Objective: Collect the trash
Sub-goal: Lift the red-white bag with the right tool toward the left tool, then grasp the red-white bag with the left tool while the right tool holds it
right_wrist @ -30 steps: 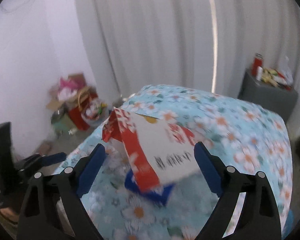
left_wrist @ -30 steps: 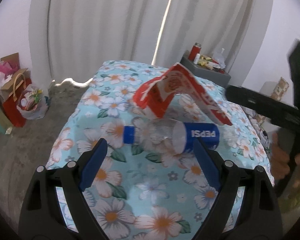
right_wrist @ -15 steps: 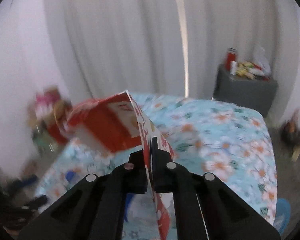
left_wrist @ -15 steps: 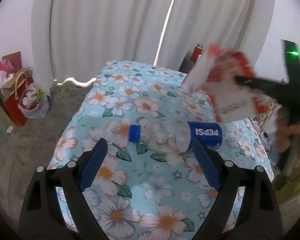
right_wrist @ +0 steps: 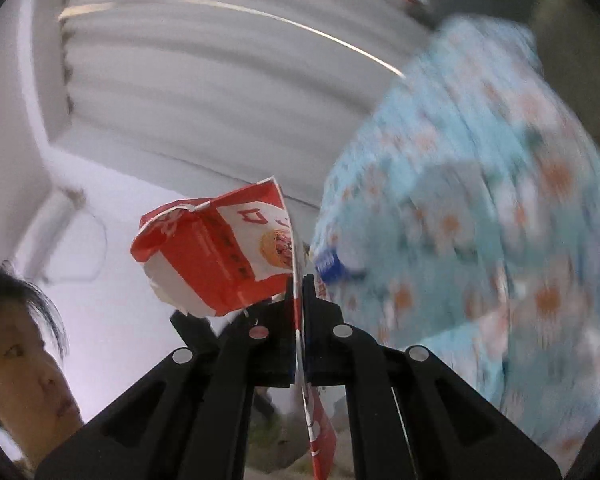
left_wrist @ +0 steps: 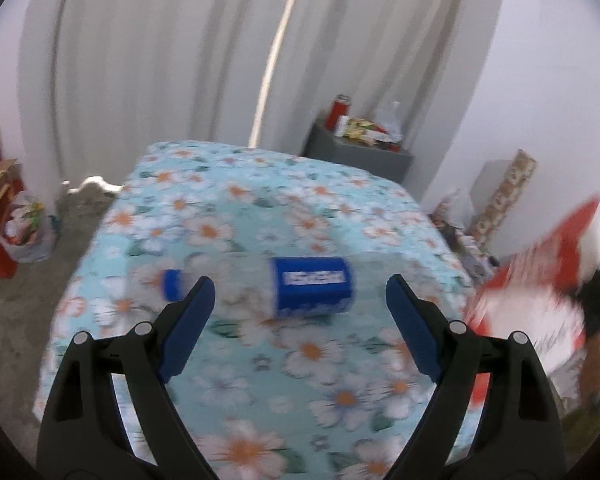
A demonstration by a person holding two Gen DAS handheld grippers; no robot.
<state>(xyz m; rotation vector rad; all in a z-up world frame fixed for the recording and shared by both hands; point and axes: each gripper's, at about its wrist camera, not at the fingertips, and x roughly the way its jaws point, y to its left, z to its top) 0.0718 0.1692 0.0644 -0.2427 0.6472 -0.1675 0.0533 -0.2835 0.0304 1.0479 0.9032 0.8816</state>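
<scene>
- I count two pieces of trash: one red-and-white paper bag [right_wrist: 216, 256] and one clear plastic bottle [left_wrist: 260, 294] with a blue cap and blue label.
- My right claw [right_wrist: 299, 280] is pressed together on the bag, pinching a thin fold of it between the pads; the bag hangs in the air off to the side of the bed [left_wrist: 260, 208], and in my left view it shows as a red-and-white blur at the right edge.
- My left claw [left_wrist: 300, 292] is spread wide and empty, hovering over the bottle, which lies on its side on the floral bedspread, seen between my two blue pads but not touched by them.
- One grey side table [left_wrist: 360, 152] stands past the far corner of the bed, cluttered; I can make out one red can, the rest is too blurred to count.
- A second ago the bag sat on top of the bottle with my right claw spread around it; since then that claw closed on the bag and carried it off the bed, rolling over as it went.
- The bottle has stayed where it lay, now uncovered; my left claw has kept its wide spread.
</scene>
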